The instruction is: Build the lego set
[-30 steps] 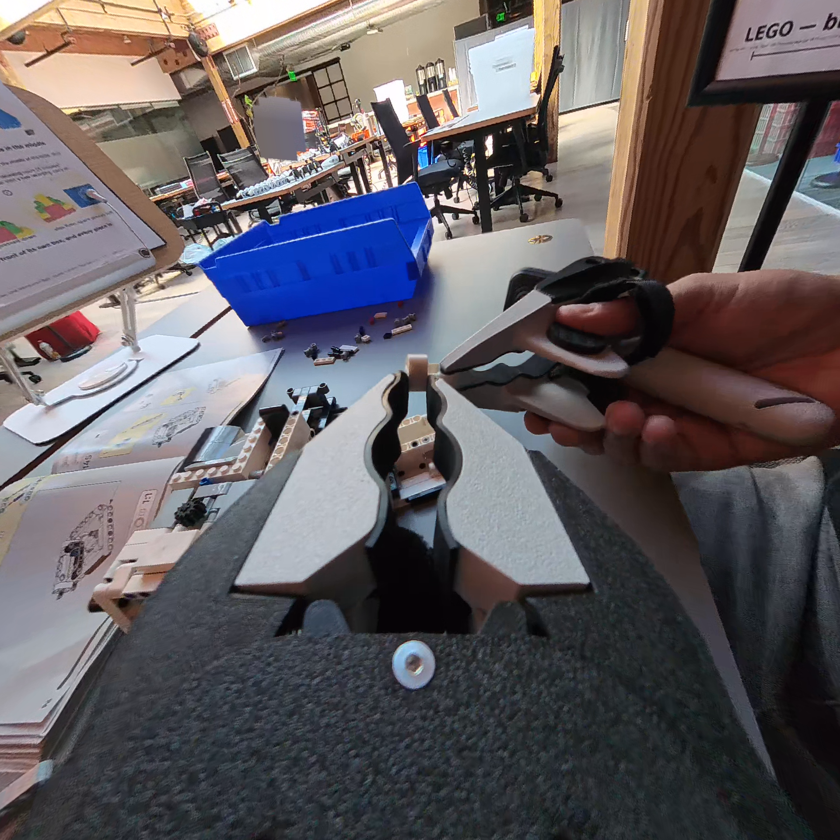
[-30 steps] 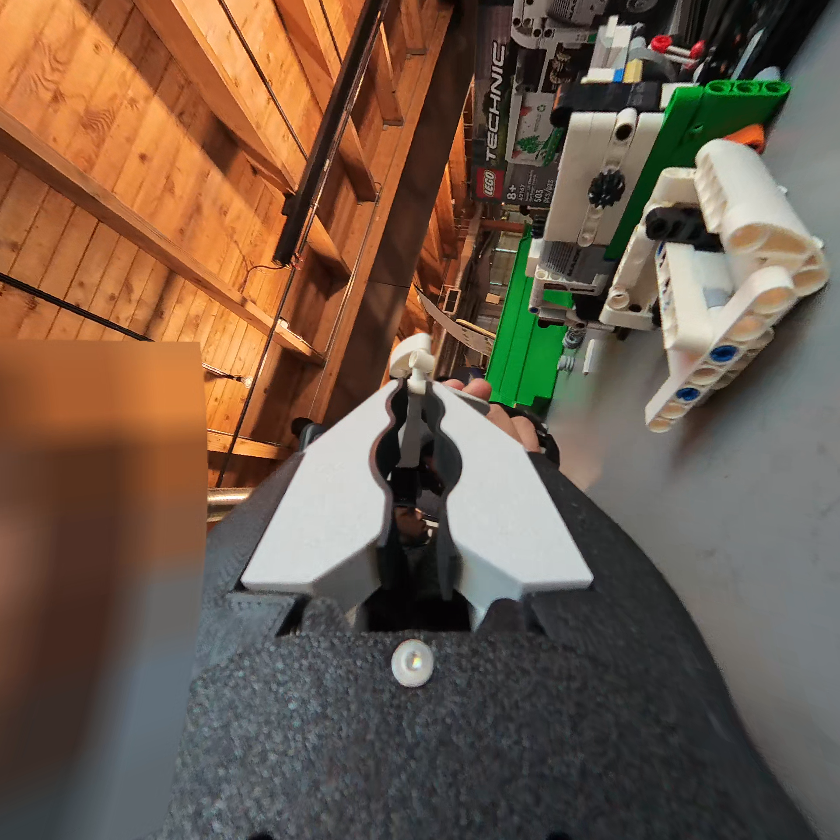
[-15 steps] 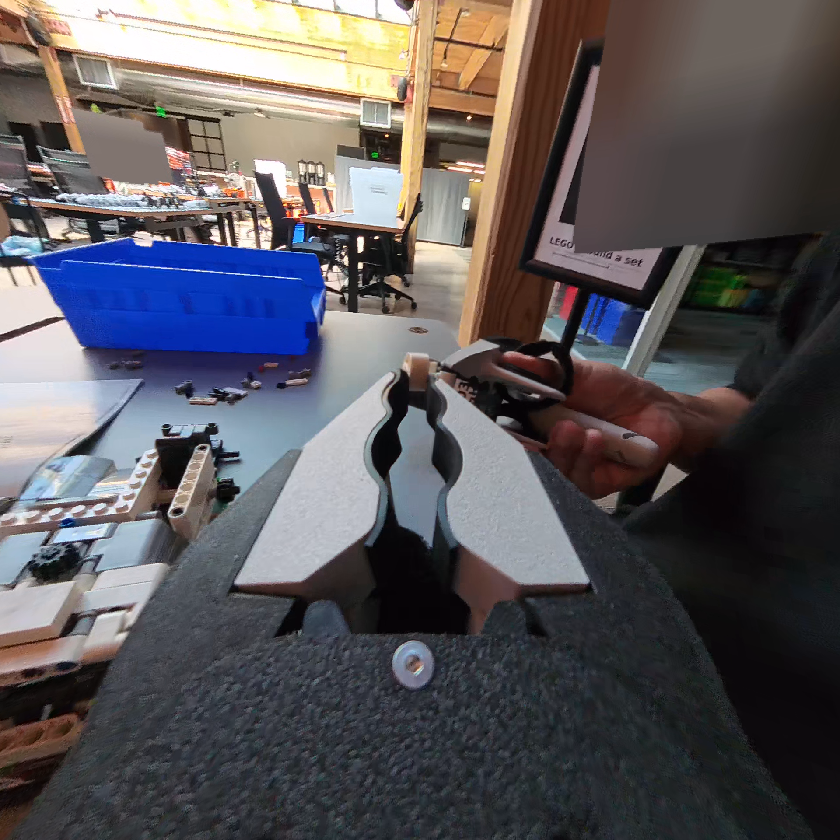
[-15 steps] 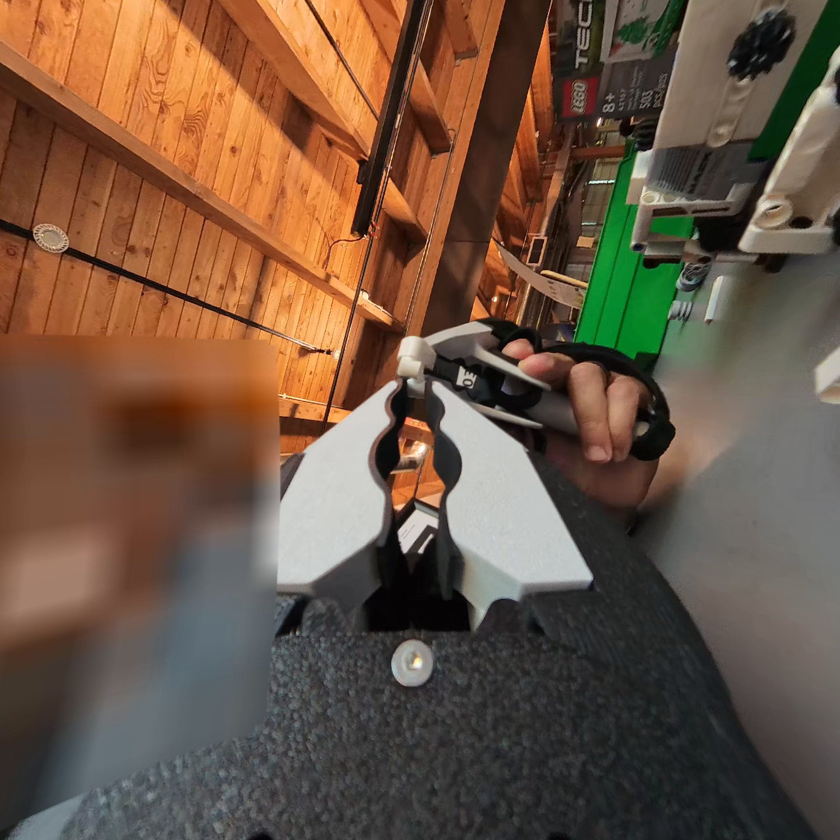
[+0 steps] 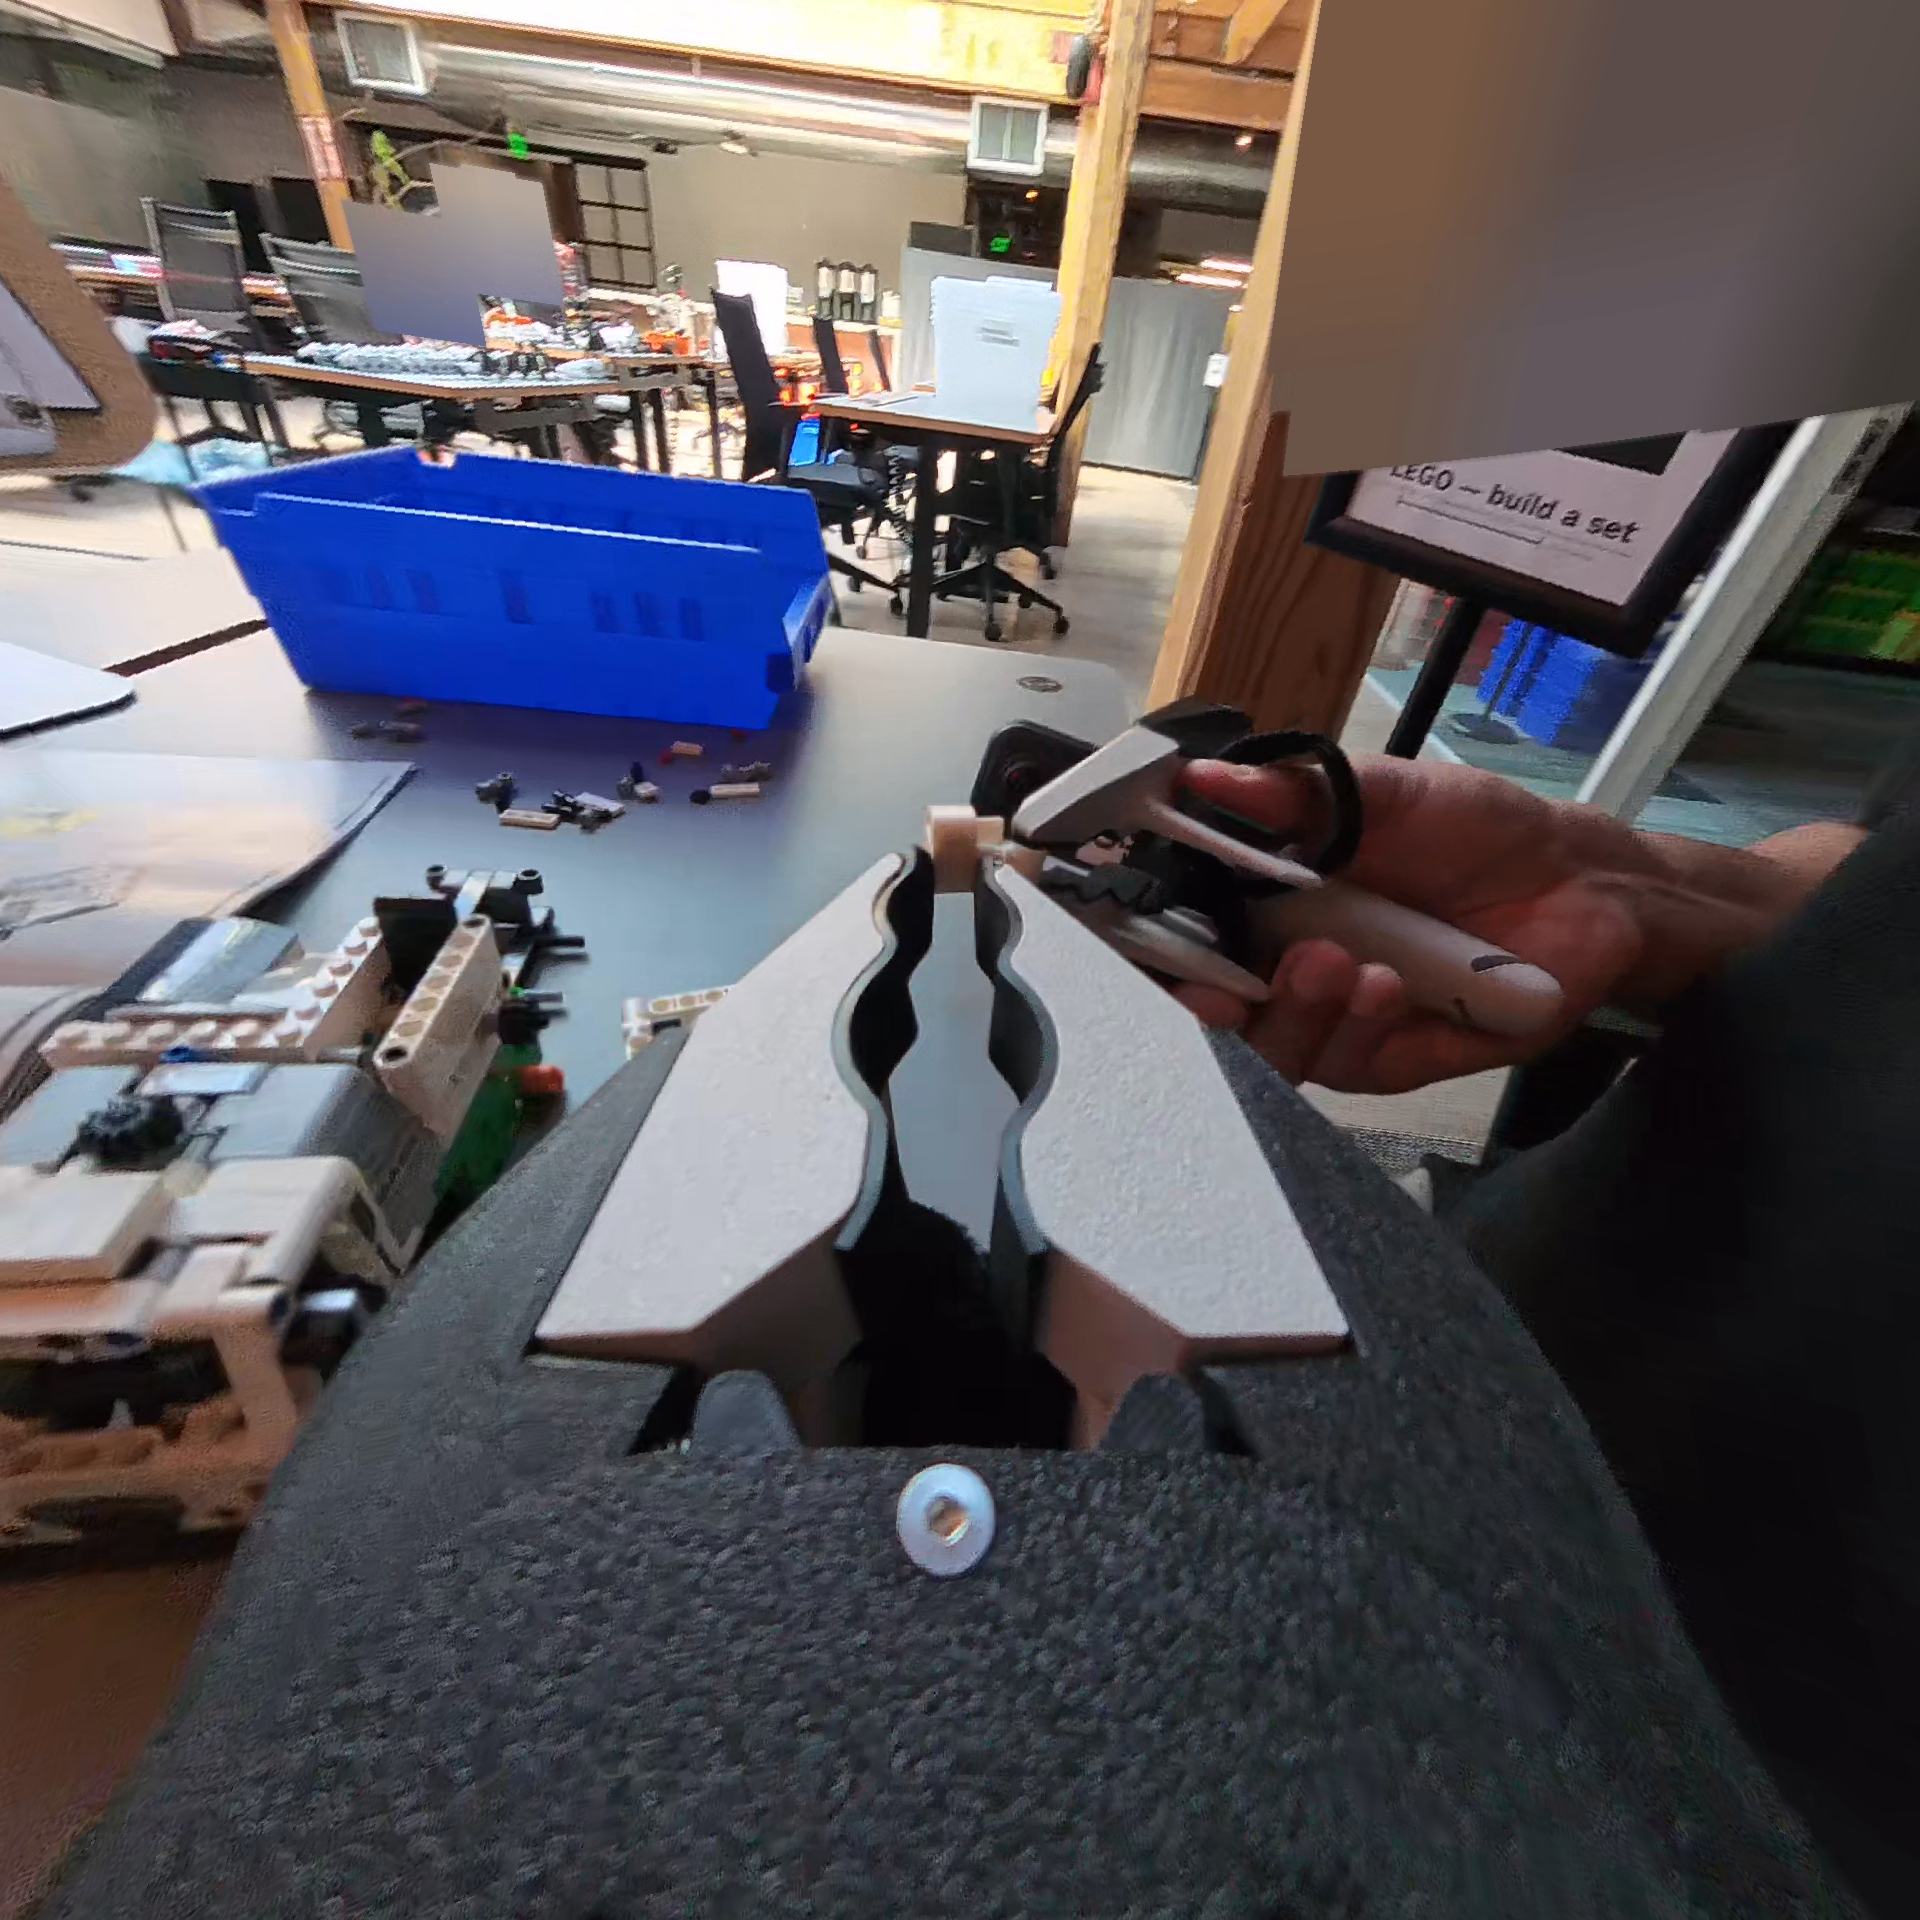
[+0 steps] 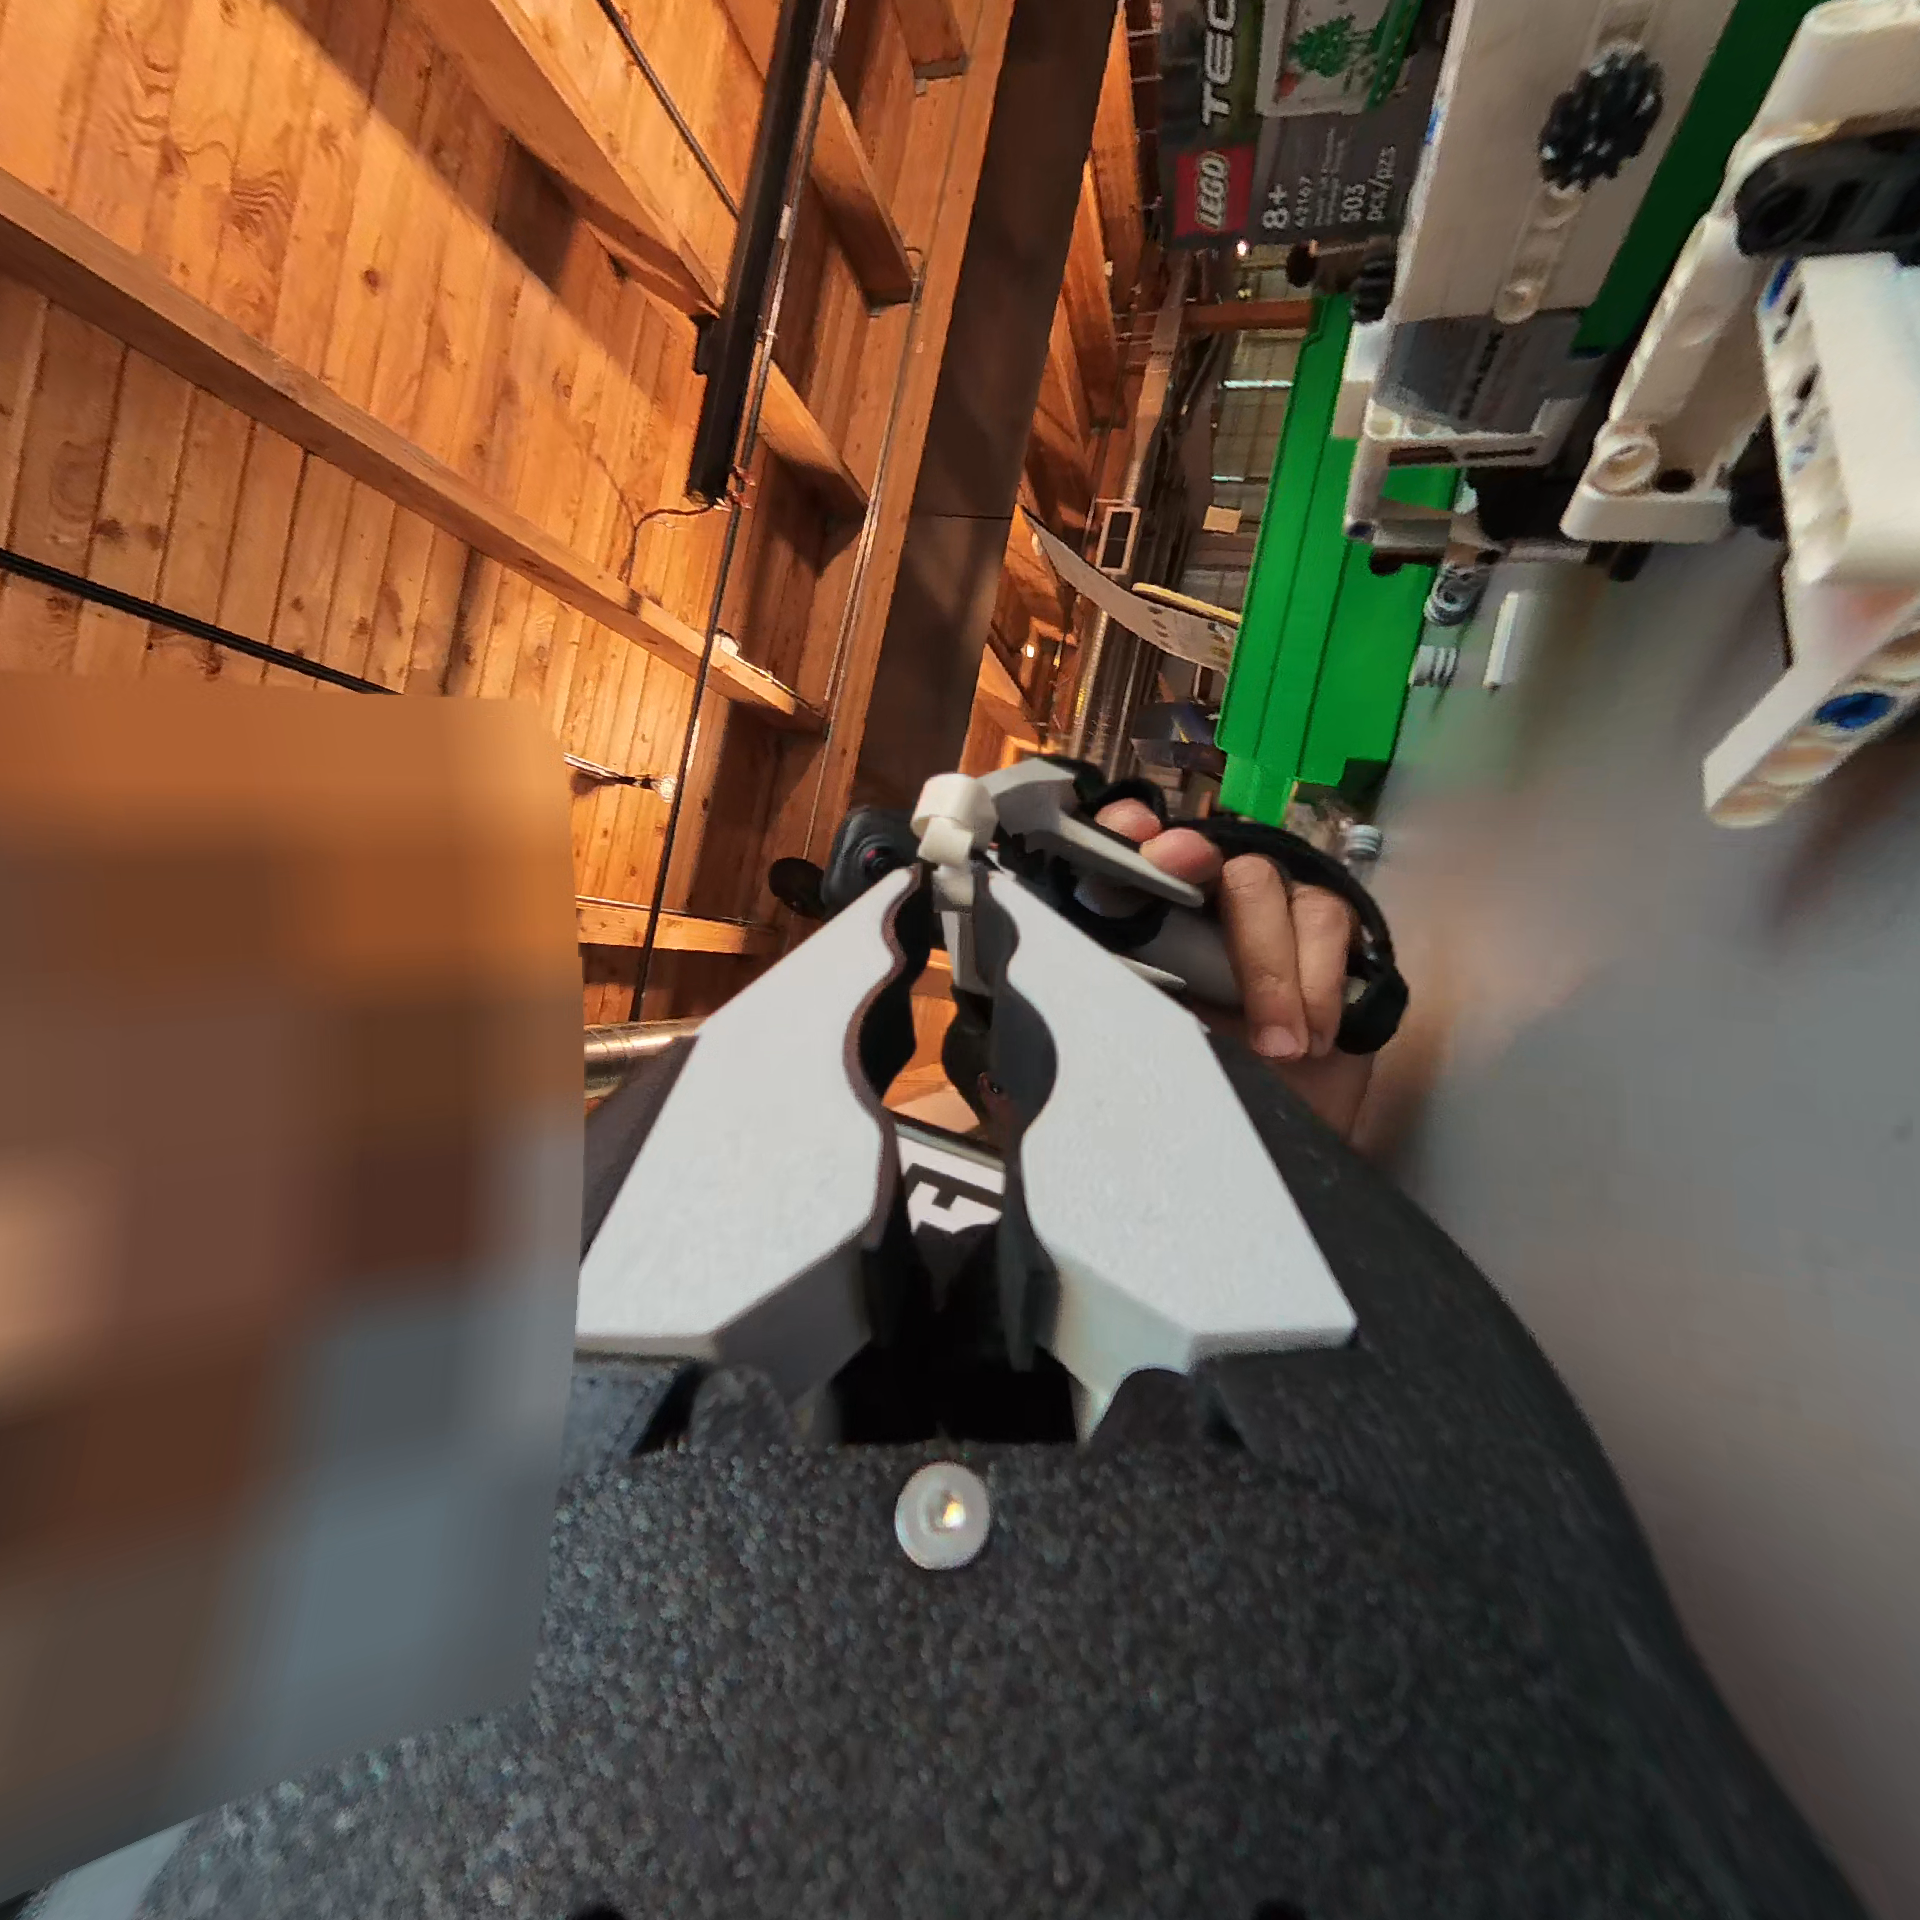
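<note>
My left gripper (image 5: 951, 868) is shut on a small beige Lego piece (image 5: 958, 833) at its fingertips, held in the air above the table's near edge. My right gripper (image 6: 951, 883) is shut on a small white Lego piece (image 6: 948, 826) with a thin grey stem between the fingers. The two grippers meet tip to tip: the right one (image 5: 1101, 790), held in a hand, touches the beige piece from the right, and the left one (image 6: 1049, 821) touches the white piece. The partly built white and grey model (image 5: 260, 1081) lies on the table at the left; it also shows in the right wrist view (image 6: 1662, 343).
A blue bin (image 5: 520, 592) stands at the back of the dark table (image 5: 894, 707), with several loose small pieces (image 5: 613, 795) in front of it. An instruction booklet (image 5: 166, 821) lies at the left. A framed sign on a stand (image 5: 1507, 540) and a wooden post (image 5: 1247, 582) are at the right. A green block (image 6: 1320, 603) lies beyond the model.
Both grippers have stayed shut and tip to tip on the small pieces. Both views have swung; the left view has tilted down a little since half a second ago and shows more of the table.
</note>
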